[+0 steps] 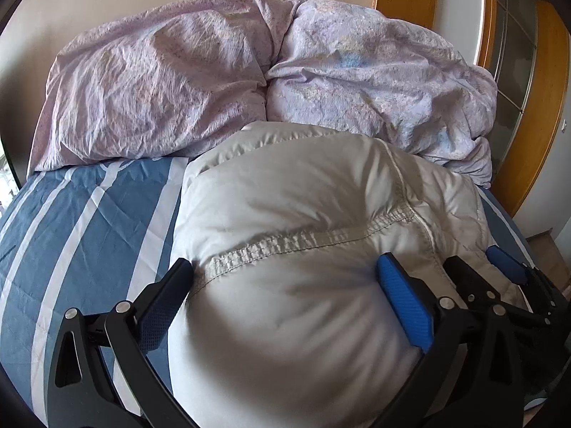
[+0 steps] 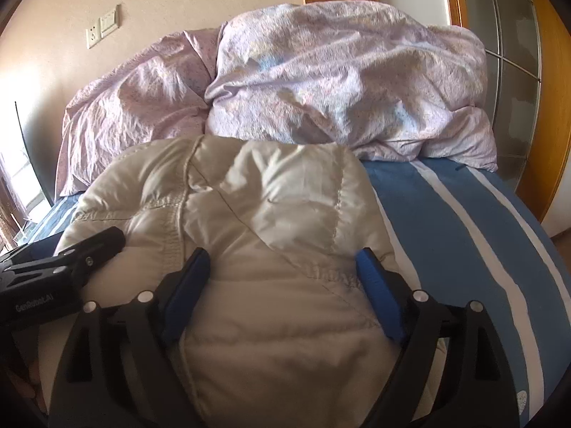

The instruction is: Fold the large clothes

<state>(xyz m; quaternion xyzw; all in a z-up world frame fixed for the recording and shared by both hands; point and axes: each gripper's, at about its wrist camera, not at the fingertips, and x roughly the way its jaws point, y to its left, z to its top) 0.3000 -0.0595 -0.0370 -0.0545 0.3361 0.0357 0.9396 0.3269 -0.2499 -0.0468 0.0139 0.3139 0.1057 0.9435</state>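
A puffy pale grey-white down jacket (image 1: 303, 214) lies bunched on the blue striped bed; it also fills the middle of the right wrist view (image 2: 249, 214). My left gripper (image 1: 285, 267) has its jaws spread wide with a thick bulge of the jacket pressed between the pads. My right gripper (image 2: 282, 260) is also spread wide around the jacket's bulk, next to the left one. The right gripper shows at the right edge of the left wrist view (image 1: 499, 271), and the left gripper shows at the left of the right wrist view (image 2: 71, 260).
A crumpled lilac duvet (image 1: 249, 64) is heaped at the head of the bed, against the wall; it also shows in the right wrist view (image 2: 339, 82). The blue and white striped sheet (image 1: 78, 214) lies bare to the left, and to the right (image 2: 464, 235). A wooden door frame (image 1: 535, 125) stands on the right.
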